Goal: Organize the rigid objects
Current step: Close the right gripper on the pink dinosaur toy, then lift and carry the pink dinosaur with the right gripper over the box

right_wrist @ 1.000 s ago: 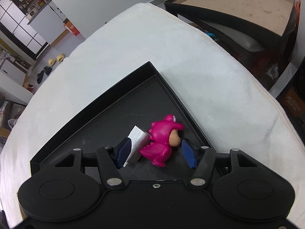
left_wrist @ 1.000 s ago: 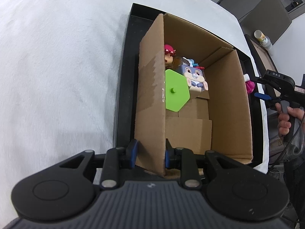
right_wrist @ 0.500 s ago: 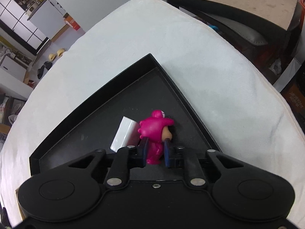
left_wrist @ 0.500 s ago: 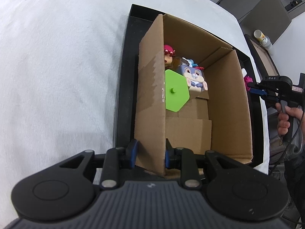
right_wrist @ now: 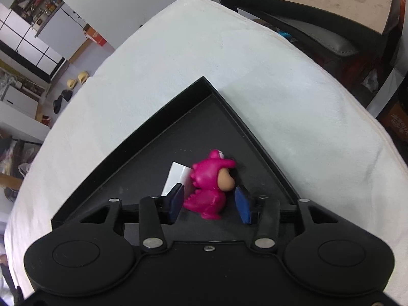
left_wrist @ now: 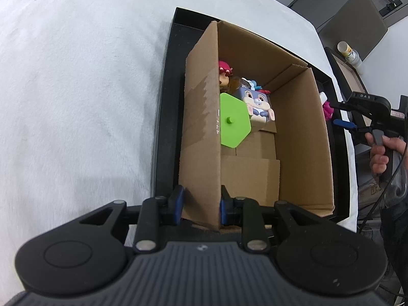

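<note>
White cloth point(left_wrist: 76, 102) spread broad and bare at left, up to the rim of a black tray point(left_wrist: 163, 117). Inside the tray, a cardboard box point(left_wrist: 301, 137), top open, near wall pinched narrowly by the left gripper point(left_wrist: 200, 205), one pad outside, one inside. Packed at the far left of the box: green hexagon point(left_wrist: 234, 122), red-capped figure point(left_wrist: 224, 72), bunny cube point(left_wrist: 257, 104); right half of the floor free. Beyond the box's right wall, at the tray's corner, a pink dinosaur figure point(right_wrist: 211, 185) lying between the opening jaws of the right gripper point(right_wrist: 211, 201), pads off it, white card point(right_wrist: 176, 176) just beside, hand point(left_wrist: 385, 155) on the handle.
</note>
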`<state>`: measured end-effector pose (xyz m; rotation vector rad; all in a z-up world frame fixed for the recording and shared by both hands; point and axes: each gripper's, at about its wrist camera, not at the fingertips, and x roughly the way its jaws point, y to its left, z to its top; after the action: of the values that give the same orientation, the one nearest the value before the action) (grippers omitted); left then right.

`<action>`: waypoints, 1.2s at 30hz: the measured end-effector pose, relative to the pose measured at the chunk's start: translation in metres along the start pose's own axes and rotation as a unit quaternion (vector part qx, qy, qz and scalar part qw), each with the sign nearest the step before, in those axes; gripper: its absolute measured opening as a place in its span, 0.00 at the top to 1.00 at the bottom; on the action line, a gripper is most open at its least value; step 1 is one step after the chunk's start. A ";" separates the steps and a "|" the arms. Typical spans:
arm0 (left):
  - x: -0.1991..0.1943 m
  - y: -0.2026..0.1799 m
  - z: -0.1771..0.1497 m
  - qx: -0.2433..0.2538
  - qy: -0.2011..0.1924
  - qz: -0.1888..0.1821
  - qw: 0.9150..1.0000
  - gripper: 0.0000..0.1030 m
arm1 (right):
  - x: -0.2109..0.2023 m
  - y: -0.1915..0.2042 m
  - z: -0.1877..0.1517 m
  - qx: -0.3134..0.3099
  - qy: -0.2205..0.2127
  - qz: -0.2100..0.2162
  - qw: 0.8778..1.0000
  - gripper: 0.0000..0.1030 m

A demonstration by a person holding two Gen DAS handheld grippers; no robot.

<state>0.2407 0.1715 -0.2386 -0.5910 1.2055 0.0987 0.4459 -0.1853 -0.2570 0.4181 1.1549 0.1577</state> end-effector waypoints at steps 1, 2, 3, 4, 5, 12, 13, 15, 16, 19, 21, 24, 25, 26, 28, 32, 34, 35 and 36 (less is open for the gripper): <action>0.001 0.000 0.000 0.000 0.001 0.001 1.000 0.76 | 0.002 0.001 0.001 0.001 0.002 -0.001 1.000 0.56; 0.001 0.000 0.001 0.000 0.001 0.001 1.000 0.76 | 0.003 0.001 0.002 0.001 0.004 -0.005 1.000 0.56; 0.002 0.000 0.001 0.000 0.002 0.001 1.000 0.76 | 0.005 0.002 0.003 0.000 0.004 -0.009 1.000 0.56; 0.002 0.000 0.002 0.000 0.003 0.002 1.000 0.76 | 0.007 0.002 0.004 0.000 0.006 -0.014 1.000 0.56; 0.003 0.000 0.002 -0.001 0.003 0.002 1.000 0.76 | 0.009 0.001 0.005 0.003 0.008 -0.018 1.000 0.56; 0.004 0.000 0.002 -0.001 0.004 0.002 1.000 0.76 | 0.025 0.002 0.005 0.001 0.024 -0.034 0.999 0.59; 0.004 0.000 0.002 -0.001 0.004 0.002 1.000 0.76 | 0.026 0.003 0.003 -0.002 0.027 -0.035 0.999 0.62; 0.004 0.001 0.002 0.000 0.004 0.002 1.000 0.76 | 0.025 0.005 -0.002 -0.010 0.024 -0.035 0.999 0.63; 0.004 0.001 0.002 0.000 0.004 0.002 1.000 0.76 | 0.024 0.005 -0.005 -0.015 0.024 -0.034 0.999 0.65; 0.004 0.000 0.002 0.003 0.005 0.003 1.000 0.76 | 0.020 0.003 -0.012 -0.016 0.028 -0.032 0.999 0.66; 0.005 0.000 0.002 0.002 0.005 0.003 1.000 0.76 | 0.017 0.002 -0.016 -0.018 0.030 -0.033 0.999 0.66; 0.004 0.000 0.002 -0.001 0.004 0.002 1.000 0.76 | 0.012 -0.001 -0.025 -0.022 0.036 -0.032 0.999 0.66; 0.004 0.000 0.002 -0.002 0.003 0.002 1.000 0.76 | 0.010 -0.002 -0.028 -0.020 0.039 -0.031 0.999 0.66; 0.004 0.000 0.001 -0.002 0.003 0.003 1.000 0.76 | 0.008 -0.004 -0.030 -0.016 0.043 -0.029 0.999 0.66; 0.003 -0.001 0.001 -0.001 0.002 0.003 1.000 0.76 | 0.005 -0.009 -0.034 -0.012 0.048 -0.028 0.998 0.66; 0.003 -0.001 0.000 -0.001 0.002 0.004 1.000 0.76 | -0.001 -0.014 -0.039 -0.023 0.055 -0.032 0.998 0.66; 0.002 -0.001 0.000 0.000 0.001 0.005 1.000 0.76 | -0.004 -0.015 -0.043 -0.032 0.059 -0.034 0.997 0.66; 0.002 -0.002 0.000 0.001 0.000 0.005 1.000 0.76 | -0.005 -0.014 -0.044 -0.035 0.060 -0.036 0.997 0.66; 0.002 -0.002 0.000 0.001 0.000 0.005 1.000 0.76 | -0.007 -0.014 -0.047 -0.038 0.061 -0.037 0.997 0.66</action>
<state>0.2416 0.1694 -0.2397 -0.5829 1.2082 0.1061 0.3991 -0.1890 -0.2724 0.3007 1.2789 0.1651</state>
